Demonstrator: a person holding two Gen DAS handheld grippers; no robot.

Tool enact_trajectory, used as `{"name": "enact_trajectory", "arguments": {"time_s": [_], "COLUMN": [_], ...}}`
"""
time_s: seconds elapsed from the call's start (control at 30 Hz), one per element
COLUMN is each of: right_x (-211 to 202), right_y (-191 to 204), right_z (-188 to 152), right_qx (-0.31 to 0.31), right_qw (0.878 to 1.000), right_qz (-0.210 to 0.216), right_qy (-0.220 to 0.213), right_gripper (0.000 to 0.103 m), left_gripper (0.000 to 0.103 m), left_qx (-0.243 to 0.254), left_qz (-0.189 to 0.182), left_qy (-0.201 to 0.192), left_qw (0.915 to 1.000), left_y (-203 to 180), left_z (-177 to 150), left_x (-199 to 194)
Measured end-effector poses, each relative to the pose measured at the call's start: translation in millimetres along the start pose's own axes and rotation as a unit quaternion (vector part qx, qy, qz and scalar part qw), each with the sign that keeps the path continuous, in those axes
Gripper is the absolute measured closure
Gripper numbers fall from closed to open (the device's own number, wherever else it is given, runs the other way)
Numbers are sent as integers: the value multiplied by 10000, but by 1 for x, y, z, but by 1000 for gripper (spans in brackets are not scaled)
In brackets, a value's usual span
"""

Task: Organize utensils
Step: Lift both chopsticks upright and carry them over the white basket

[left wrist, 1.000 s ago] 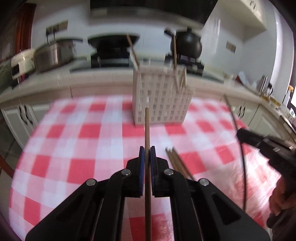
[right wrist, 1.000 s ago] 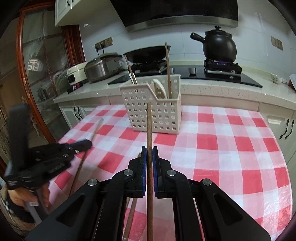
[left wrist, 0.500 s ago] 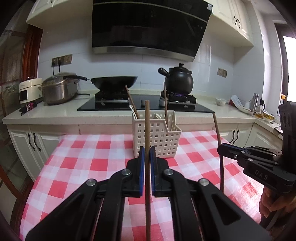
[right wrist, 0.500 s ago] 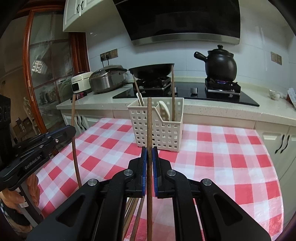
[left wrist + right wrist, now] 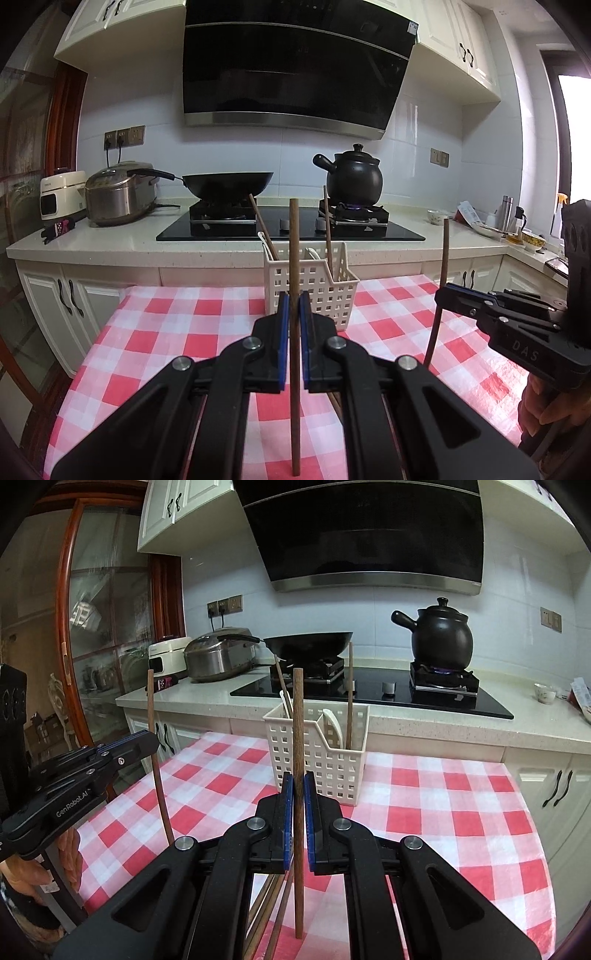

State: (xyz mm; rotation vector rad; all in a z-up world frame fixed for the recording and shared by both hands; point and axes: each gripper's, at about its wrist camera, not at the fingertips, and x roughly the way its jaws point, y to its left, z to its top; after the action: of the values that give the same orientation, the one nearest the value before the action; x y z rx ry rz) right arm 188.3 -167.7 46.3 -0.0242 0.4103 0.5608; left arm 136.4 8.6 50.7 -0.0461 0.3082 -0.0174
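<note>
Your right gripper [image 5: 299,805] is hiding the loose chopsticks [image 5: 271,915]; the basket [image 5: 332,760] is concealing its utensils' lower ends.

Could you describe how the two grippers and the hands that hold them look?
Both grippers, left gripper and right gripper, are matte black with silver screws and blue pads inside the fingers. White lettering reads "GenRobot.AI" on the left one, "DAS" on the right. The hands are bare; no sleeve shows.
</note>
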Motion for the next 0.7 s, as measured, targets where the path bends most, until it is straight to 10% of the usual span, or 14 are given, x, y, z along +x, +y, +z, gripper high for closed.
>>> {"name": "enact_trajectory", "arguments": {"time_s": [0.7], "right_x": [1], "right_y": [3], "right_z": [17], "right_qx": [-104], "right_qw": [9997], "right_qz": [-41], "right_qy": [-225], "right_gripper": [96], "left_gripper": [97], "left_qx": [101], "left_qz": [38], "left_qy": [-251], "left_qw": [9996], "left_y": [-1], "left_z": [9], "left_x": [-1]}}
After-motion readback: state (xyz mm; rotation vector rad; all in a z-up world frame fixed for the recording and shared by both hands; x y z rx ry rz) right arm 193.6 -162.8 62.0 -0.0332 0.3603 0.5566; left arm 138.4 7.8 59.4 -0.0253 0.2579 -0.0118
